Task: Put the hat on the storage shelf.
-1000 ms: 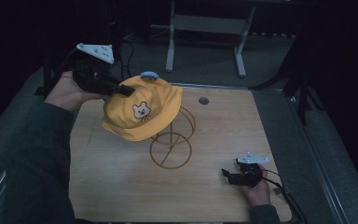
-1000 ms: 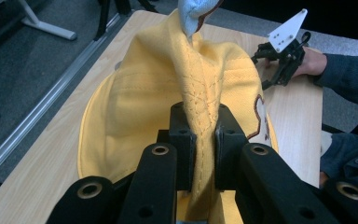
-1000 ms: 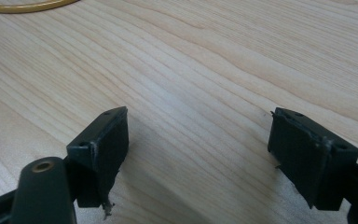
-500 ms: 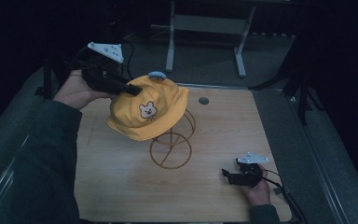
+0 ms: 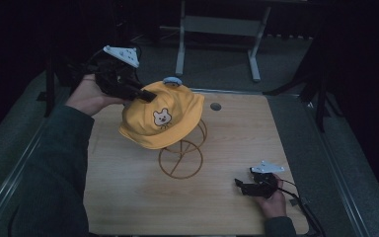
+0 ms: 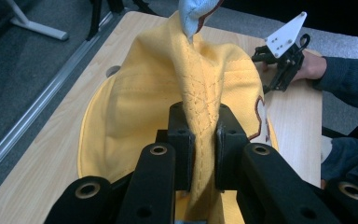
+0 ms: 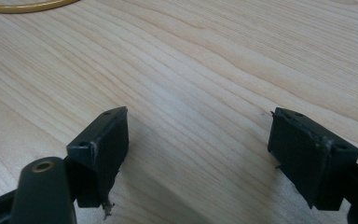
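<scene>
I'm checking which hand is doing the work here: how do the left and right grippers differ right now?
The left gripper is shut, its fingers pinching a fold of the yellow cap; the right gripper is open with nothing between its fingers. The left is raised beside the wire stand; the right sits low over the wooden table near its front right corner. Both are black and hand-held, with a grey plate on top.
</scene>
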